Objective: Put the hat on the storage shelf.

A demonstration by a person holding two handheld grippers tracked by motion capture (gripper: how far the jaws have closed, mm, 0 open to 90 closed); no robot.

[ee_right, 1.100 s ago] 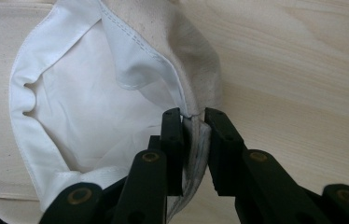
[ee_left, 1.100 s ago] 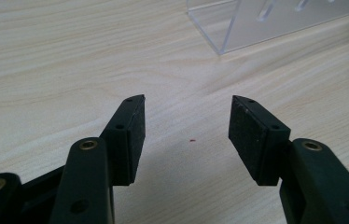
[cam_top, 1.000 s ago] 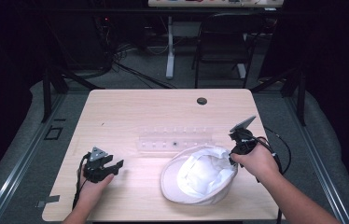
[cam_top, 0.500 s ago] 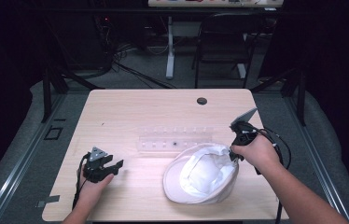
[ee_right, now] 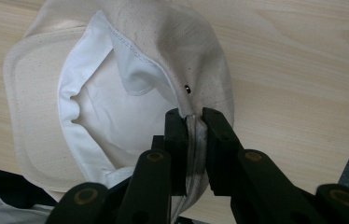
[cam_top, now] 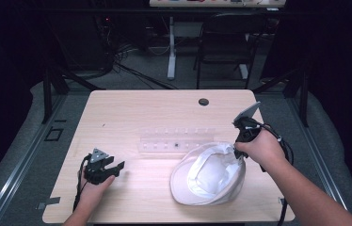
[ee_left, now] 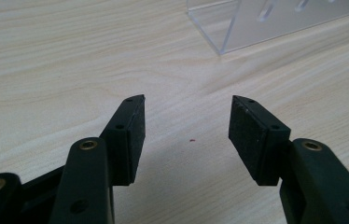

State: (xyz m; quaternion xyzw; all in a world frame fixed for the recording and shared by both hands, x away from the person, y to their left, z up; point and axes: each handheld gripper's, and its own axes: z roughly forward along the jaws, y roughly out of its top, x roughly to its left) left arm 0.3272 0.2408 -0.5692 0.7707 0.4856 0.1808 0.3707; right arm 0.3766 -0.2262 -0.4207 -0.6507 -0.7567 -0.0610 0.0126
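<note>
Cap (cam_top: 212, 174) lies upside down on the table (cam_top: 136, 113), white lining showing, just in front of the clear acrylic rack (cam_top: 176, 141) — and its rim is now pinched between the right gripper (ee_right: 194, 116) jaws, which have just finished closing on the fabric. That edge has lifted since a second ago, so the pick-up looks underway. Left gripper (ee_left: 186, 116) rests well apart over bare wood, jaws spread with nothing between them.

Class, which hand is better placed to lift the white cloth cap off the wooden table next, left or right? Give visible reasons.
Right. The right tool is already shut on the rim of the white cloth cap, while the left tool rests open on the wooden table, apart from the cap.
</note>
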